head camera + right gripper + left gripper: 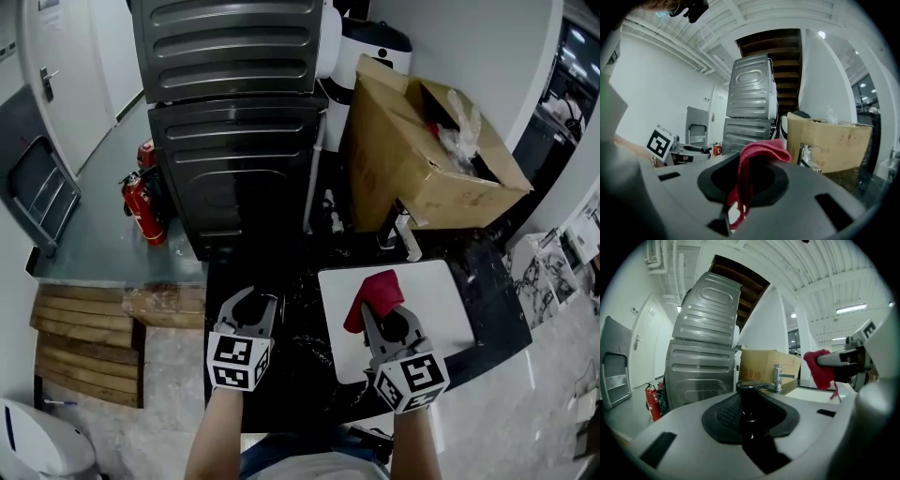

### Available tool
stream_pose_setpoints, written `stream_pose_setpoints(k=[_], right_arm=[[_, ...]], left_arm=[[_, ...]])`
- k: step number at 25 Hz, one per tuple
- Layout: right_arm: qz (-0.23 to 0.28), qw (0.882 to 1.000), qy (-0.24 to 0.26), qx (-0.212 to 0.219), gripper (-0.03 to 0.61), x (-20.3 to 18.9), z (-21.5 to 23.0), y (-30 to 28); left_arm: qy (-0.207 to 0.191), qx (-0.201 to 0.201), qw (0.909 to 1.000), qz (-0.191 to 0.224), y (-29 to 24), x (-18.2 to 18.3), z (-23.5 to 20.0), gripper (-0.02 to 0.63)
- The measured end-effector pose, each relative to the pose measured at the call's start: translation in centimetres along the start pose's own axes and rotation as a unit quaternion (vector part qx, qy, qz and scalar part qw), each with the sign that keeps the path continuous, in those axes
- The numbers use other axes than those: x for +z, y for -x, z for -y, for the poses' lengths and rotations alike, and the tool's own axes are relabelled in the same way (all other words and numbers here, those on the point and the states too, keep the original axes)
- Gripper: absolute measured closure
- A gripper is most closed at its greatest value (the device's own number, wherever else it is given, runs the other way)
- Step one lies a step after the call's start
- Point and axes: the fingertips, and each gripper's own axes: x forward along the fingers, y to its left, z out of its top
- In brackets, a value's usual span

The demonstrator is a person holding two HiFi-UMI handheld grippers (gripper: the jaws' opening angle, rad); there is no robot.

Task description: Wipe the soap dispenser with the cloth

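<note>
Low over the dark desk (pixel 292 361), the left hand-held gripper (pixel 251 305) is closed on the black soap dispenser (pixel 750 401). The dispenser stands upright between its jaws, with the pump head (pixel 750 386) just above the pads. Beside it, to its right, the right hand-held gripper (pixel 386 314) is clamped on the red cloth (pixel 375 295). The cloth bunches over the jaw tips and trails a thin strand down between them. Cloth and dispenser are apart, and the cloth hangs over a white basin (pixel 441 291) under the right hand-held gripper. Ahead of that gripper stand a chrome faucet (pixel 405 234) and an open cardboard box (pixel 412 159). The box carries red print (pixel 754 372) on its side, too small to read. Ahead of the left hand-held gripper rises a grey stacked appliance (pixel 234 122), with a red fire extinguisher (pixel 141 202) to its left whose label is illegible. Each gripper's cube bears black-and-white square markers (pixel 239 361), which are patterns, not words.
</note>
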Motion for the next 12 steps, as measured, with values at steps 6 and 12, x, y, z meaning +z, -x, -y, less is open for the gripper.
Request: stream_pose_setpoints(k=[6,12], right_arm=[[0.001,0.999,-0.027,0.038,0.529,0.0,-1.4,0.1],[0.002,0.994,-0.040,0.102,0.529,0.8,-3.7,-0.4]], left_arm=[[-0.035,-0.107,0.9936,-0.001,2.8,-0.8,5.0,0.512],[-0.055,-0.149,0.9873,-0.002,3.6,-1.1,7.3,0.512]])
